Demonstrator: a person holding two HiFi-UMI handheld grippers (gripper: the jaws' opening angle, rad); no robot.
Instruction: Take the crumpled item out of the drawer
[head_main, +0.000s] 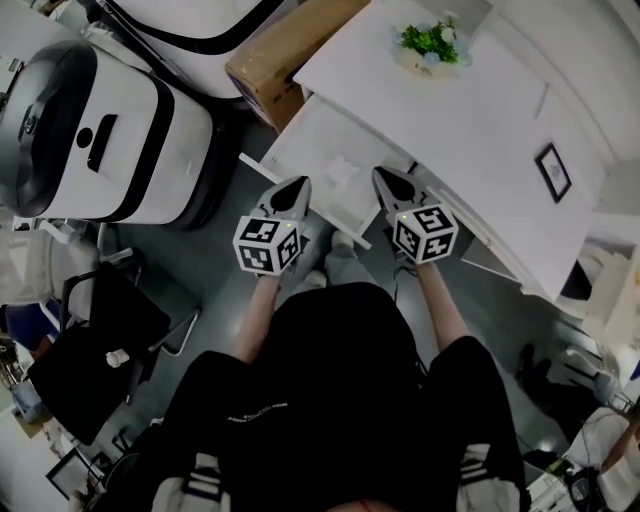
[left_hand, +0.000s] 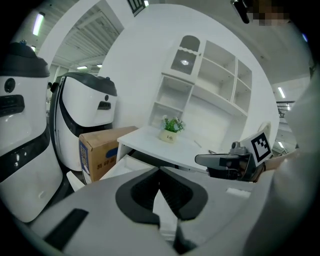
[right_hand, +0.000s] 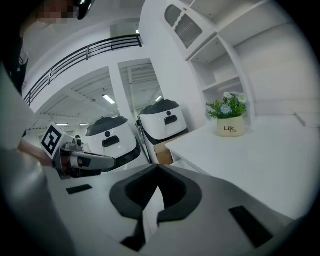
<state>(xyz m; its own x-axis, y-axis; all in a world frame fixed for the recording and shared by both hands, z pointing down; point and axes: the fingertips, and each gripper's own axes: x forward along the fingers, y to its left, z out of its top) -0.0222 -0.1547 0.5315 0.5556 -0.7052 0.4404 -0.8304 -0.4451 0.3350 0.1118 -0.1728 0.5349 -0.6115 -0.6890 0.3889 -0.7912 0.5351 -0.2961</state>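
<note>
The white desk's drawer (head_main: 300, 150) stands pulled out, and a pale crumpled item (head_main: 340, 172) lies inside it, hard to make out against the white. My left gripper (head_main: 299, 186) hovers over the drawer's near edge, jaws shut and empty. My right gripper (head_main: 383, 178) is level with it a hand's width to the right, above the drawer's right side, also shut with nothing in it. In the left gripper view the drawer (left_hand: 122, 167) lies below the closed tips (left_hand: 160, 170). The right gripper view shows closed tips (right_hand: 159, 167) and the desk top (right_hand: 260, 160).
A small potted plant (head_main: 430, 45) stands on the desk (head_main: 470, 120), and a dark picture frame (head_main: 553, 172) lies further right. A cardboard box (head_main: 285, 50) sits on the floor left of the desk. Large white machines (head_main: 100, 130) and a black chair (head_main: 100, 340) stand to my left.
</note>
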